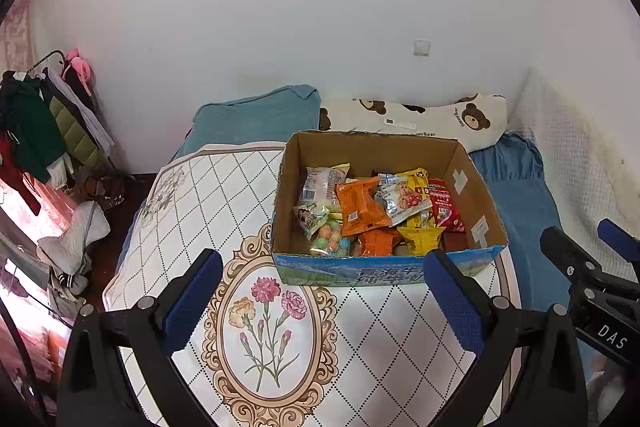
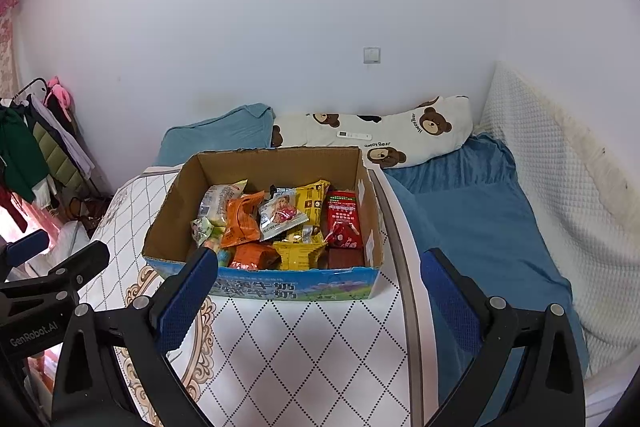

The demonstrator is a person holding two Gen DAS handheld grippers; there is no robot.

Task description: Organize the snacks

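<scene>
An open cardboard box (image 1: 476, 195) with a blue printed front stands on a white table (image 1: 224, 195) with a diamond pattern and flower print. It holds several snack packets: orange (image 1: 362, 209), yellow (image 1: 422, 237), red (image 1: 446, 205) and a bag of coloured balls (image 1: 330, 241). The box (image 2: 168, 211) and its packets also show in the right wrist view. My left gripper (image 1: 322, 301) is open and empty, just in front of the box. My right gripper (image 2: 318, 301) is open and empty, also in front of the box. Each gripper shows at the edge of the other's view.
Behind the table lies a bed with a blue sheet (image 2: 480, 219), a blue pillow (image 1: 256, 119) and a bear-print pillow (image 2: 400, 131) with a white remote (image 2: 354, 135) on it. A clothes rack (image 1: 48, 119) stands at the left. A white quilted wall panel (image 2: 560, 163) is at the right.
</scene>
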